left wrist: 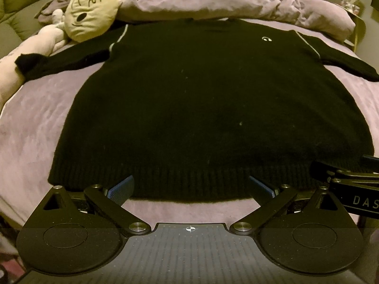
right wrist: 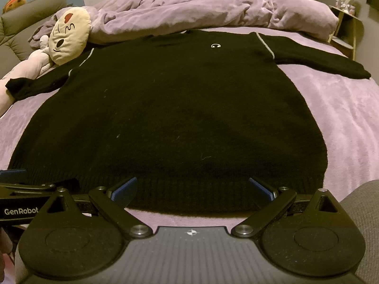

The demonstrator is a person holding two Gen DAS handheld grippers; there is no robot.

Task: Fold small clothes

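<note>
Bed (left wrist: 35, 123) with lilac sheet; rumpled duvet (left wrist: 213, 2) and face cushion (left wrist: 91, 11) at far end. Black sweater (left wrist: 201, 99) lay flat, mid-bed, long axis hem-near to collar-far, sleeves spread sideways. Left gripper (left wrist: 189, 187) and right gripper (right wrist: 193, 188) at hem, fingers wide, empty.

Lilac-sheeted bed (left wrist: 38, 127) under flat black sweater (left wrist: 201, 108), rumpled duvet (left wrist: 213, 2), cat-face cushion (left wrist: 91, 11), pink plush (left wrist: 47, 40).
</note>
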